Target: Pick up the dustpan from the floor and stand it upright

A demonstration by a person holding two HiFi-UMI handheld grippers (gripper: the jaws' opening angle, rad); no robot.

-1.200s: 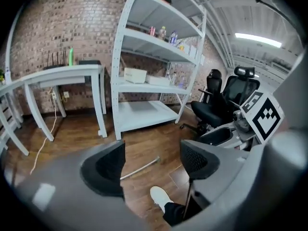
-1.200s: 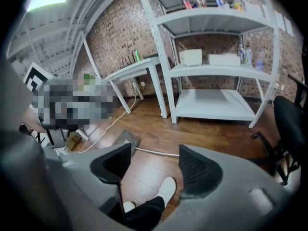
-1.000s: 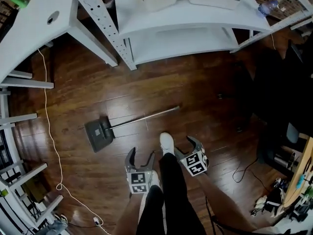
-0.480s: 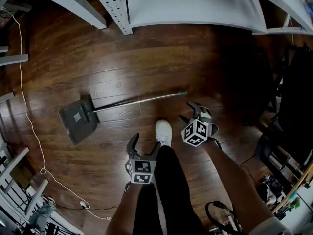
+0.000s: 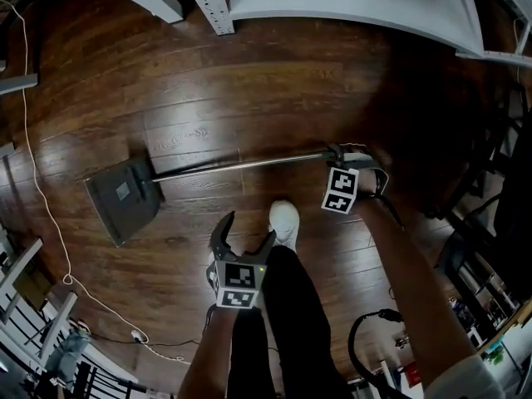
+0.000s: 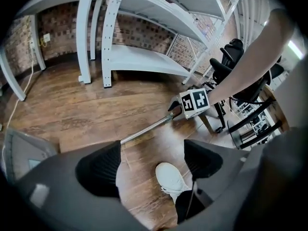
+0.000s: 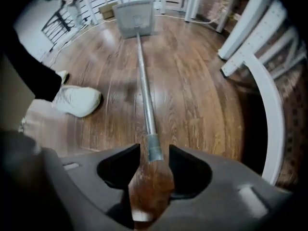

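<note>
1 second on, the right gripper (image 5: 339, 153) is closing its narrowing jaws around the right end of the dustpan handle (image 5: 241, 165), not yet pinching, readying the lift, while the left gripper (image 5: 247, 228) is idling wide and empty.

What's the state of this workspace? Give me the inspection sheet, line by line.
Surface: dark wooden floor.
Job's things: dustpan lying flat, handle running to the right gripper.
Clutter: nothing seen.
Grippers: left gripper open, empty, beside the white shoe; right gripper's jaws have just been closing around the handle's end, apparently not pressing yet.
Cables: white cable at left; black cable lower right.
Surroundings: white shelving, office chair.
</note>
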